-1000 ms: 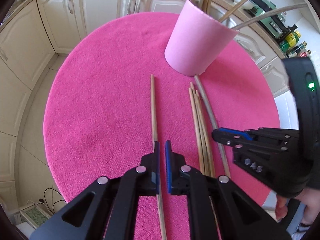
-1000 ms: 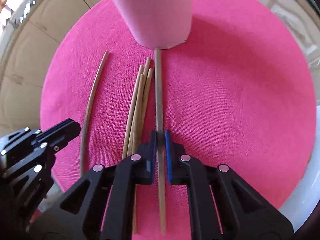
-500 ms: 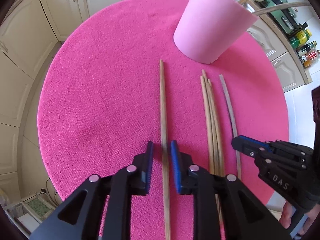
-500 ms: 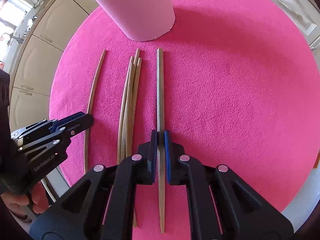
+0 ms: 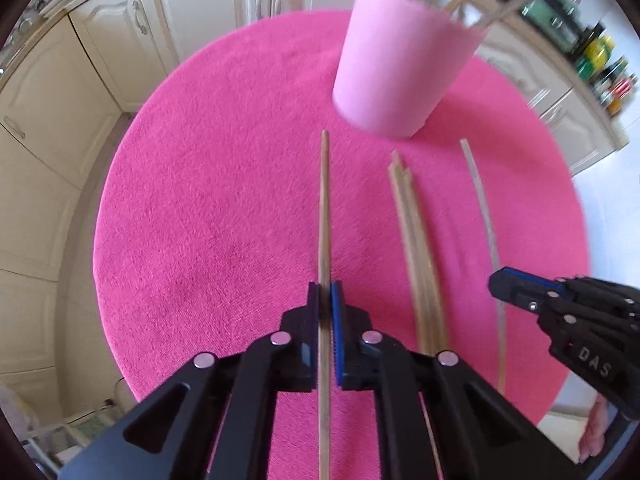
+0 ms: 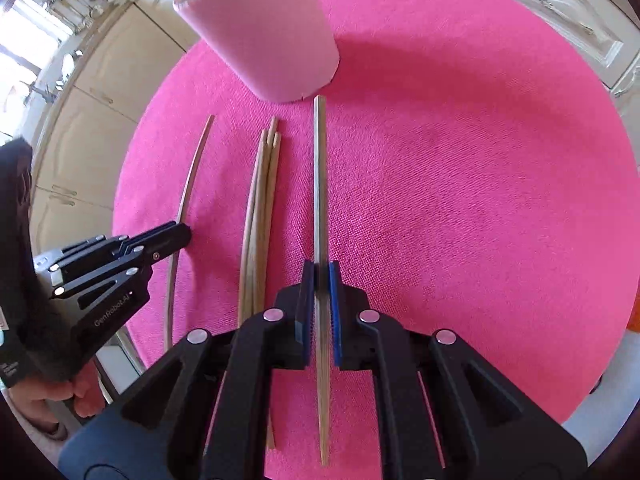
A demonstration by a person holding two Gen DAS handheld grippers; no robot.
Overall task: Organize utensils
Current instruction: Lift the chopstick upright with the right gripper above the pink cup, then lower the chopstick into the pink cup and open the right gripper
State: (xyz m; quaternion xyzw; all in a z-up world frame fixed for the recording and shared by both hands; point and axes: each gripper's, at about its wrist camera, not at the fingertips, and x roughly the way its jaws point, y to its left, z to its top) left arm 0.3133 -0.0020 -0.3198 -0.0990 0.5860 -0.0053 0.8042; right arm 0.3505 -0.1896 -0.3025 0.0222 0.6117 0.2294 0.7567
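Observation:
A pink cup point(image 5: 400, 72) with several wooden sticks in it stands at the far side of the round pink mat point(image 5: 208, 200). My left gripper point(image 5: 325, 286) is shut on a long wooden stick point(image 5: 324, 208) that points toward the cup. To its right lies a bundle of sticks point(image 5: 416, 240), and beyond that a greyer stick point(image 5: 482, 208) runs into my right gripper point(image 5: 496, 280). In the right wrist view, the right gripper point(image 6: 320, 266) is shut on that stick point(image 6: 319, 180), whose tip is near the cup point(image 6: 268, 36). The left gripper point(image 6: 182, 234) grips its stick point(image 6: 188, 192) left of the bundle point(image 6: 260, 208).
Cream kitchen cabinets point(image 5: 80, 80) surround the mat on the far and left sides. Bottles point(image 5: 600, 68) stand on a counter at the upper right. A person's hand point(image 6: 60, 396) holds the left gripper at the mat's near left edge.
The left jaws, open around the stick half a second ago, have closed on it. The right gripper has carried its stick sideways, away from the bundle.

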